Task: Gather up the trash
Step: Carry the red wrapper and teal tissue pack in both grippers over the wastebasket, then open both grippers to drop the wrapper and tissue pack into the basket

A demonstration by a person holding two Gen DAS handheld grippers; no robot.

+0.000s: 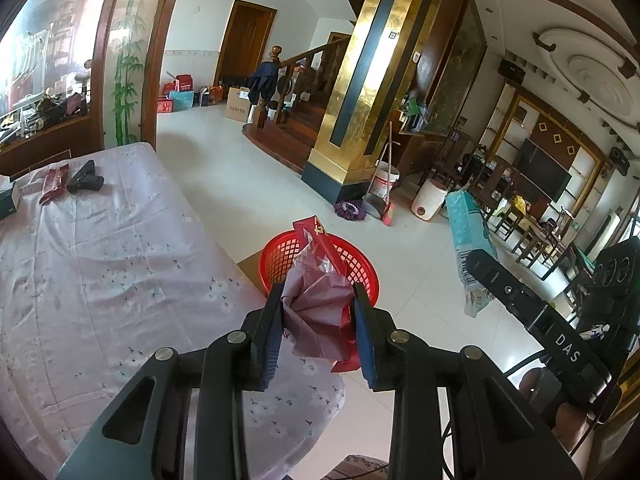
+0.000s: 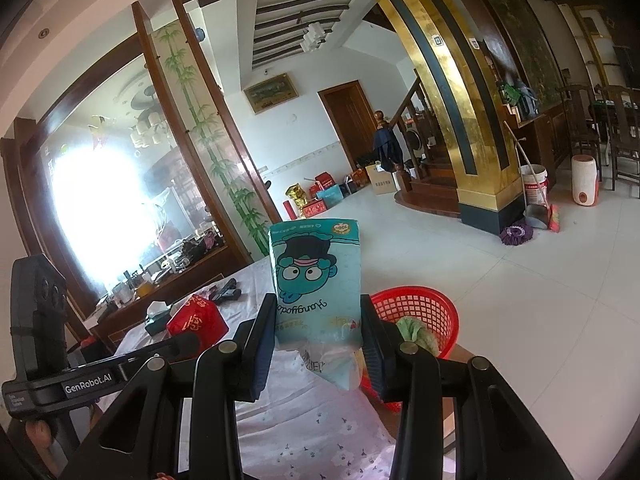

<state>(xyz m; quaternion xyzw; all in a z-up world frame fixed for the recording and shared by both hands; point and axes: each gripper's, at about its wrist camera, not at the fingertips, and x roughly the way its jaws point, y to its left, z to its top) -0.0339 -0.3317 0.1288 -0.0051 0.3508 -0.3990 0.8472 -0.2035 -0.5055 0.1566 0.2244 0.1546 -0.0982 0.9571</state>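
My left gripper [image 1: 318, 298] is shut on a crumpled red and pink wrapper [image 1: 316, 276], held at the table's edge, with the red mesh basket [image 1: 280, 256] just beyond it on the floor. My right gripper [image 2: 318, 302] is shut on a teal tissue-pack wrapper [image 2: 316, 268] printed with a cartoon face, upright between the pads. In the right wrist view the basket [image 2: 436, 304] stands to the right of that gripper and holds a green crumpled piece [image 2: 416, 330]. On the far side of the table lie a dark red packet [image 1: 52, 182] and a black object [image 1: 86, 178].
The table [image 1: 100, 264] wears a pink flowered cloth, with a tissue box [image 1: 8, 200] at its far left. On the white tile floor by the gold pillar [image 1: 360, 120] stand a bucket [image 1: 384, 184], a broom with dustpan [image 1: 380, 204], a purple mop head [image 1: 350, 210] and a white tub [image 1: 428, 200].
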